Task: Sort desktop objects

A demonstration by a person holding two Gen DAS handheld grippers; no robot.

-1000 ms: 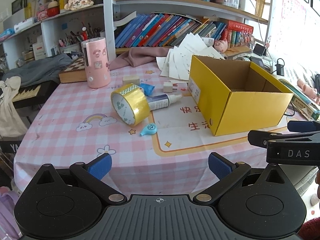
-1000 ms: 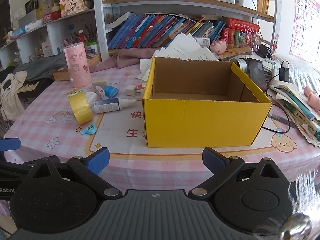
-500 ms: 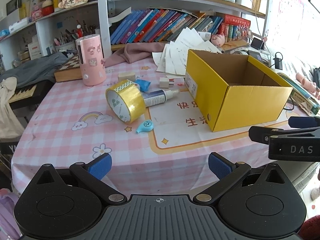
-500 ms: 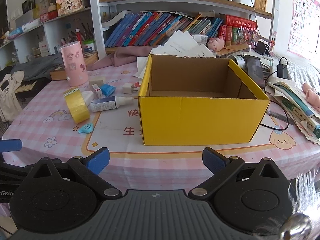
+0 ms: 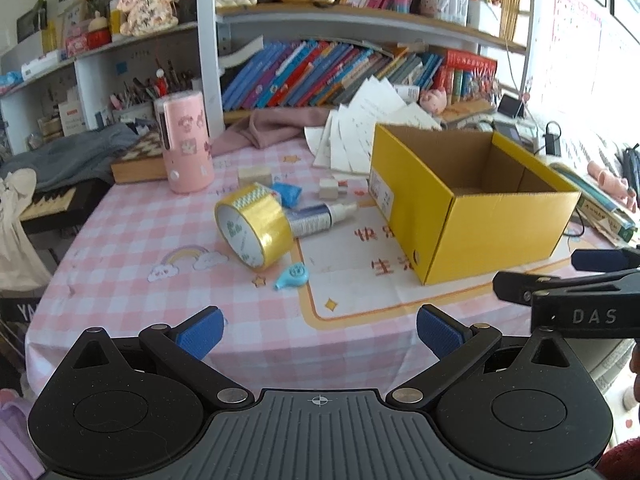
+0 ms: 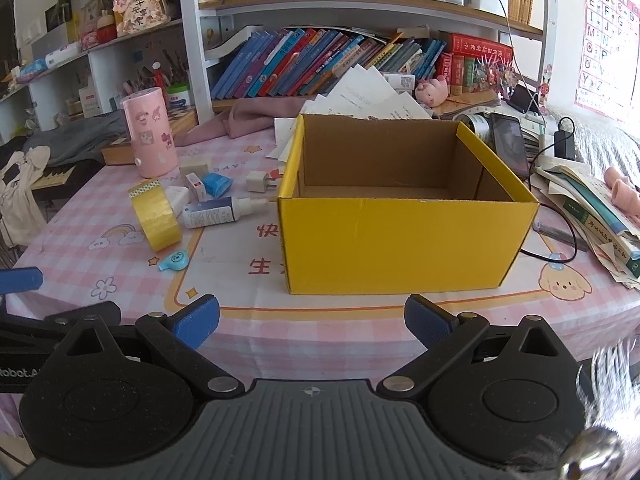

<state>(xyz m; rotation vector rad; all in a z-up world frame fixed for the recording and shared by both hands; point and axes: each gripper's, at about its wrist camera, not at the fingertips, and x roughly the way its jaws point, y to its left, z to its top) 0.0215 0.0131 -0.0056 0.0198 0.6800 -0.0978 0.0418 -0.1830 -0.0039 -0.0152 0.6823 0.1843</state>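
An open yellow cardboard box (image 5: 476, 216) (image 6: 404, 244) stands empty on the pink checked tablecloth. Left of it lie a roll of yellow tape (image 5: 254, 226) (image 6: 156, 214), a white spray bottle (image 5: 320, 216) (image 6: 218, 210), a small blue correction-tape dispenser (image 5: 292, 275) (image 6: 174, 261), a blue packet (image 5: 287, 193) (image 6: 216, 183), a white plug (image 6: 258, 181) and small erasers (image 5: 255, 175). My left gripper (image 5: 318, 332) hangs open at the table's near edge, in front of the tape. My right gripper (image 6: 312, 322) is open too, facing the box's front wall. Both hold nothing.
A pink cylindrical holder (image 5: 185, 142) (image 6: 150, 136) stands at the back left beside a chessboard (image 5: 138, 158). Loose papers (image 5: 360, 132), a pink cloth and bookshelves lie behind. Books, a phone (image 6: 510, 146) and a black cable (image 6: 560, 236) crowd the right side.
Both grippers have drawn back slightly from the table and tilted a little; the objects and box have not moved. Both stay open.
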